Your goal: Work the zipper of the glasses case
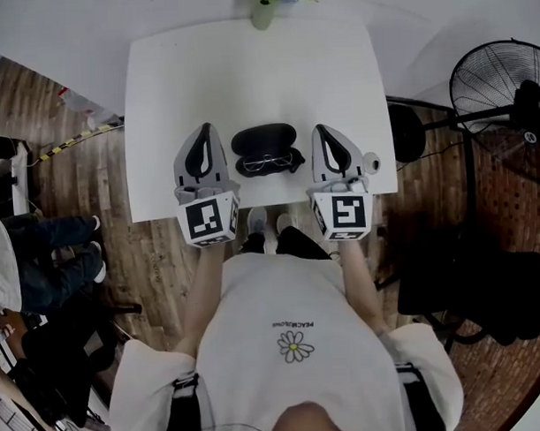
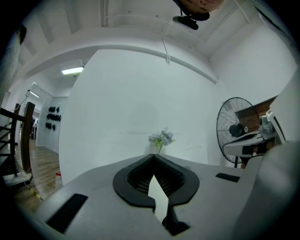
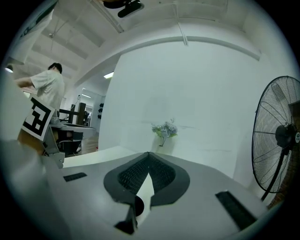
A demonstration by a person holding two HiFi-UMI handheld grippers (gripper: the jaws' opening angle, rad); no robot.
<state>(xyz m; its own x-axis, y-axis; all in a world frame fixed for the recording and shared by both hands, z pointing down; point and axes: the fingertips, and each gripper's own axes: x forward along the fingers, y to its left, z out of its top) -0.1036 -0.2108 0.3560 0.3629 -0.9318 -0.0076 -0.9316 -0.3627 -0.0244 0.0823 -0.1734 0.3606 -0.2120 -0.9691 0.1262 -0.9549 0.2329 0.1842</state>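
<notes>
- The left gripper [image 1: 205,129] was held low over the white table [image 1: 160,99]. Its jaws were closed tip to tip with nothing between them. It pointed across the table at the vase of flowers [image 2: 161,139], and its own view showed no case.
- The glasses case [image 1: 264,138] was black and seemed to lie open, with a pair of spectacles [image 1: 268,161] at its near side. It sat on the near half of the table, between the two grippers.
- The case's long axis ran left to right, across the line along which both grippers pointed. It therefore lay to the right of the left fingers and to the left of the right fingers, beside them and not ahead. By my judgement, either gripper would have to swing or shift inward to reach it.
- Neither gripper was clearly the nearer; each was just beside one end of the case. The zipper and its slider were too small to make out.
- The right gripper [image 1: 321,129] likewise had its jaws together and held nothing.
- No brand showed on the case.
- The left marker cube [image 1: 208,219] and the right marker cube [image 1: 343,215] bore only black-and-white square patterns, no words.
- The person's shirt [image 1: 291,298] carried a small line of print above a daisy [image 1: 295,346], too small to read with certainty.
</notes>
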